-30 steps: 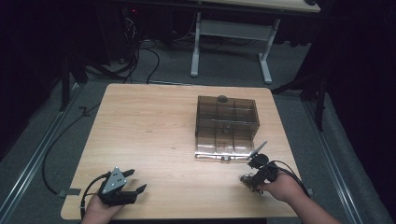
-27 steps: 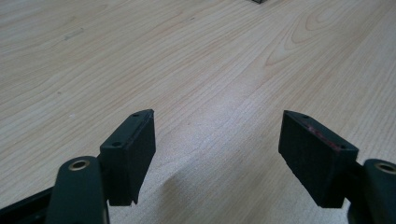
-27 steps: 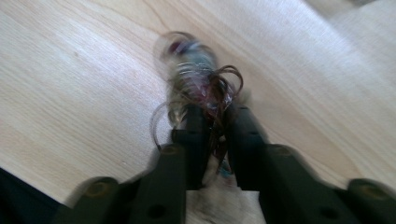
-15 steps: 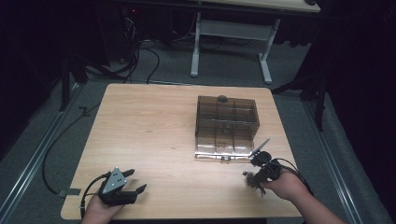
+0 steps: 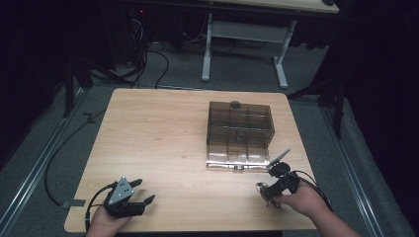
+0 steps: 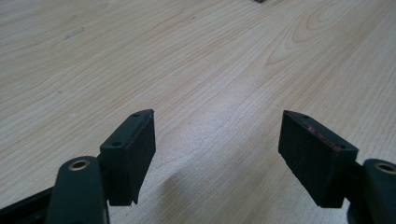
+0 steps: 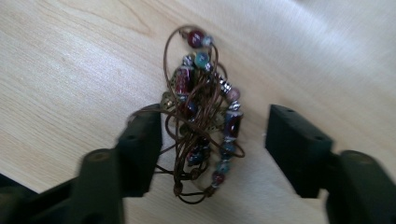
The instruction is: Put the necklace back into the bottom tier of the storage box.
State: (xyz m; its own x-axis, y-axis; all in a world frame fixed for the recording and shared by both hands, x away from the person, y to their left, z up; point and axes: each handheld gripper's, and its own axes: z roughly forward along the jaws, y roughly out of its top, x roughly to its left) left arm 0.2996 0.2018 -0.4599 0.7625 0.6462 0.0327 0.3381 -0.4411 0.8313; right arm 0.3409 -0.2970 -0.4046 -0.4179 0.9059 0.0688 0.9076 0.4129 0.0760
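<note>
A tangle of brown wire and coloured beads, a bracelet [image 7: 201, 112], lies on the wooden table [image 5: 158, 138] near its front right corner. My right gripper [image 7: 214, 116] straddles it. Its jaws have just been opening and stand wide, with the bracelet [image 5: 262, 193] between them. The left pad touches a wire loop and the right pad is clear of the beads. In the high view the right gripper [image 5: 269, 190] points left from the person's hand. At the front left, my left gripper [image 5: 146, 190] rests low over bare wood, open with nothing between its fingers [image 6: 133, 149].
A smoky transparent compartment box [image 5: 240, 129] stands right of the table's centre, with a dark knob on its far top edge. Its flap [image 5: 237, 160] lies flat toward the right gripper. A cable trails off the table's left side. A desk frame stands on the floor beyond.
The right hand has shifted only a touch over the bracelet in the high view. The left gripper has stayed in place.
</note>
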